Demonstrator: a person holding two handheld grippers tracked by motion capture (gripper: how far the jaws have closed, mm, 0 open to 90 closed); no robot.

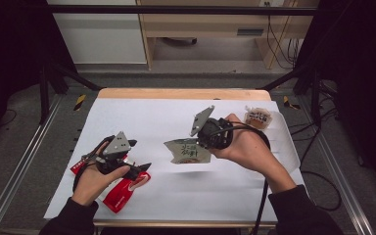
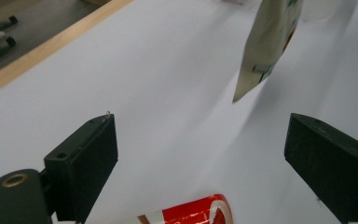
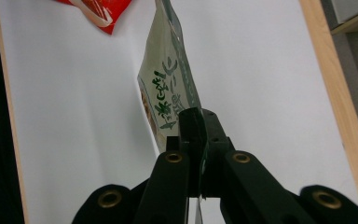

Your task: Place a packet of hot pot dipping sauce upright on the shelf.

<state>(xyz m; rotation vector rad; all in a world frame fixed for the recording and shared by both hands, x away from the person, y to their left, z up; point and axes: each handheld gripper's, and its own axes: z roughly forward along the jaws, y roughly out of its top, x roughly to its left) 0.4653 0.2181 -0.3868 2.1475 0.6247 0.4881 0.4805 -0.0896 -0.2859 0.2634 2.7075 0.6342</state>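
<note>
Held up over the middle of the surface [image 1: 142, 110] by the right gripper [image 1: 210, 138], jaws pinched tight on its right edge: a pale green packet [image 1: 188, 152], long side running left to right, free end pointing left. Near left, a left gripper [image 1: 136, 155] with jaws wide and nothing between them, right above a red packet [image 1: 125, 192], partly hidden. Far right, a small brown packet [image 1: 258, 118], print too small to read.
</note>
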